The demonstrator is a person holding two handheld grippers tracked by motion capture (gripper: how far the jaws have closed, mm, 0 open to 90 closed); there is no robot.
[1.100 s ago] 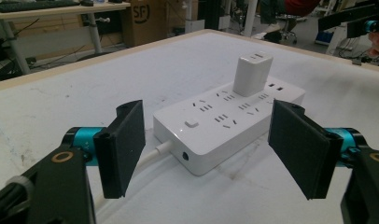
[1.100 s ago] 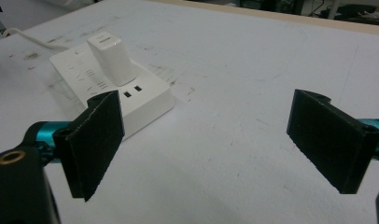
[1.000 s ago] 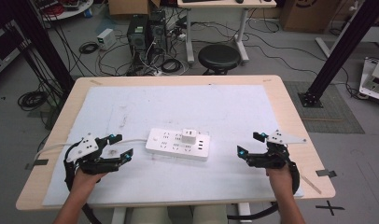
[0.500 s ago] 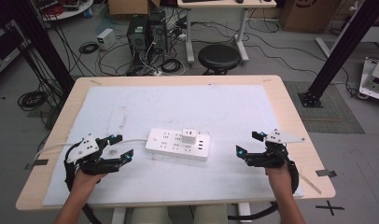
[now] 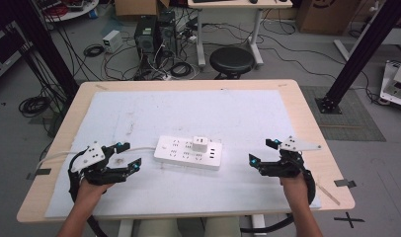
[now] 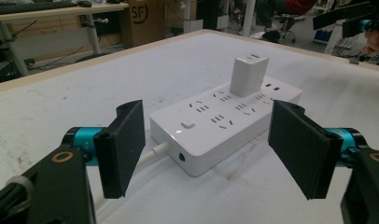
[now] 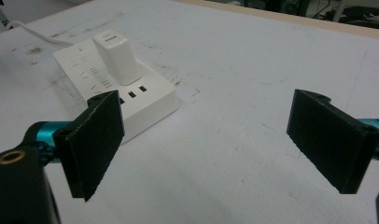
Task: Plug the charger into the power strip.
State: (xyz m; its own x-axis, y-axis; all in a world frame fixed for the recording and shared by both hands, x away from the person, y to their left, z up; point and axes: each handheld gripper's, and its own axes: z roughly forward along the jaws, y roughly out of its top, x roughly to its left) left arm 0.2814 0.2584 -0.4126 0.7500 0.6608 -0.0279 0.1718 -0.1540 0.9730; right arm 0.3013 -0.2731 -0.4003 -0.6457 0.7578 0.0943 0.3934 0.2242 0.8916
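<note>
Power strip [image 5: 189, 153] — white, long, lying flat near the middle of the white mat [image 5: 238, 113] that covers the wooden table [image 5: 309, 106] — serves as the landmark here. A white charger block [image 5: 199, 144] stands upright, plugged into the strip's top face, toward its far edge and a little right of its centre. The strip's white cord [image 5: 58, 155] leaves its left end and runs off leftward across the mat toward the table's left edge.

The left gripper [image 5: 128, 158] rests on the mat just beside the strip's left end, held in the person's left hand [image 5: 90, 190]. Its jaws are spread wide and hold nothing; in the left gripper view the strip's cord end sits between and just beyond the two black pads [image 6: 124, 147], not touching either.

The right gripper [image 5: 263, 153] sits to the right of the strip, near its right end but apart from it, held in the person's right hand [image 5: 295, 190]. Its jaws also stand wide apart and empty — in the right gripper view the strip's right end, with its small rectangular ports [image 7: 133, 92], lies beyond the left pad.

Behind the table, past the strip's far side, a black round stool [image 5: 231, 60] stands on the floor among cables.
</note>
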